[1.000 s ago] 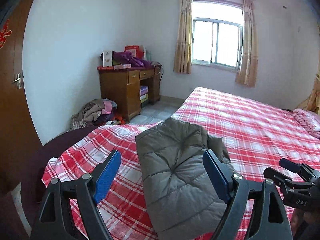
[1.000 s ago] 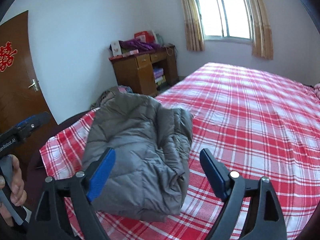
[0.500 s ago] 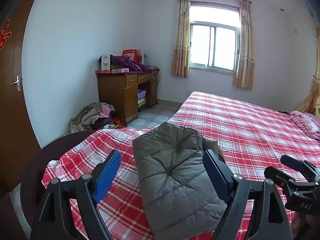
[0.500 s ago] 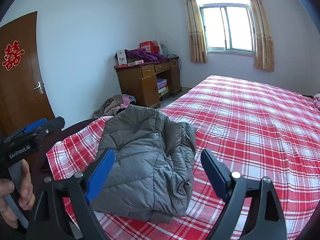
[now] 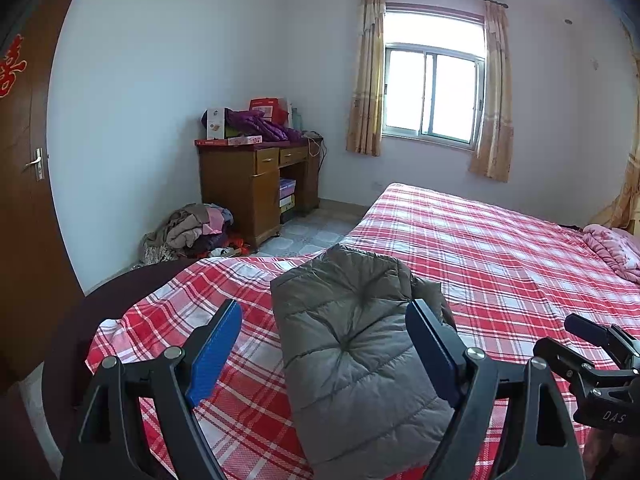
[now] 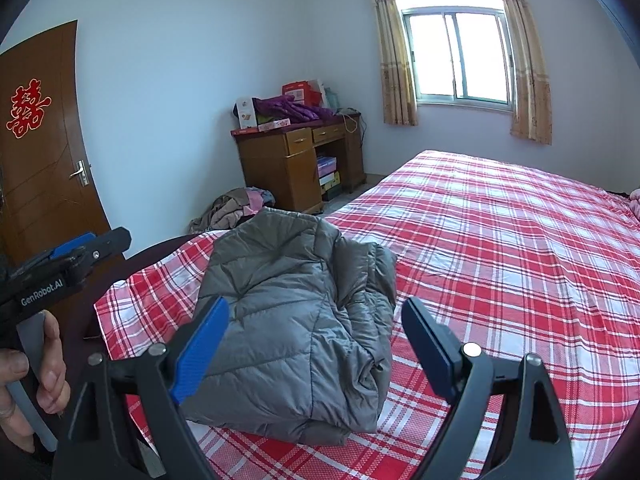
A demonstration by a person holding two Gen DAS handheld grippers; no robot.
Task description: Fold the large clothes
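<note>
Jacket (image 5: 360,360) lies folded on bed (image 5: 500,248), straight ahead of and below both grippers, long axis running away from them. Left gripper (image 5: 324,356) and right gripper (image 6: 316,348) both have jaws apart, empty, hovering off it. Neither clearly nearer.

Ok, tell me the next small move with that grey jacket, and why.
Probably draw both grippers back and leave it. The grey jacket already lies as a compact folded bundle on the plaid bedsheet, and the left gripper and right gripper hover open, gripping nothing.
</note>
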